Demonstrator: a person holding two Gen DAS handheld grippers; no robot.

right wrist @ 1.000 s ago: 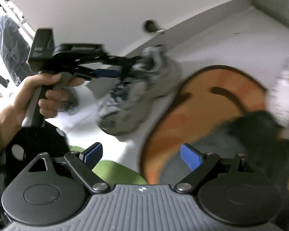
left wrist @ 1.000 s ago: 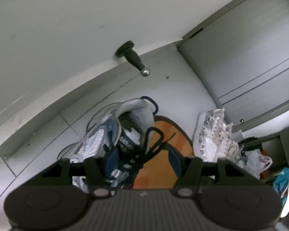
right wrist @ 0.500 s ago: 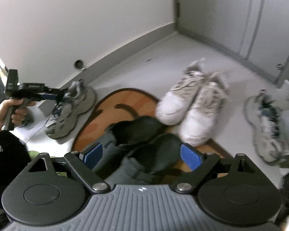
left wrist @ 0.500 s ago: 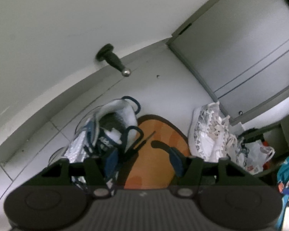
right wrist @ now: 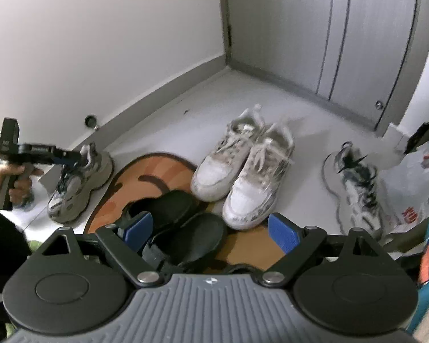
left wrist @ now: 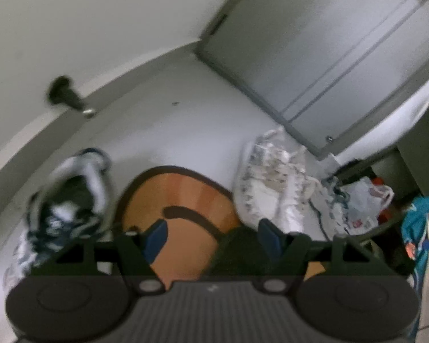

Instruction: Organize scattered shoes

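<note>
Right wrist view takes in a pale grey floor (right wrist: 203,97) that meets a white wall (right wrist: 100,28) along a grey skirting board, with grey sliding cupboard doors (right wrist: 329,28) closing the corner at upper right. A round door stop (right wrist: 90,120) sits on the skirting at left. An orange mat (right wrist: 157,168) with a dark border lies at the middle of the floor. A pair of black slippers (right wrist: 186,214) rests on the mat, low in the frame. A pair of white sneakers (right wrist: 243,171) stands side by side at the mat's right edge, toes toward the camera. A lone white and black sneaker (right wrist: 357,188) lies further right, just beside a white plastic bag (right wrist: 409,188); what the bag holds cannot be told. At the left edge a grey and blue sneaker (right wrist: 77,183) stands near the skirting, off the mat.

The right gripper (right wrist: 211,225) has its blue pads spread wide with nothing clamped; the slippers lie on the floor beyond them. The left gripper (right wrist: 71,155), held in the person's hand (right wrist: 11,180), hovers at the grey and blue sneaker's collar. From the blurred left wrist view its jaws stand apart and empty (left wrist: 211,234), over the mat, with that sneaker (left wrist: 65,200) to the left of them.
</note>
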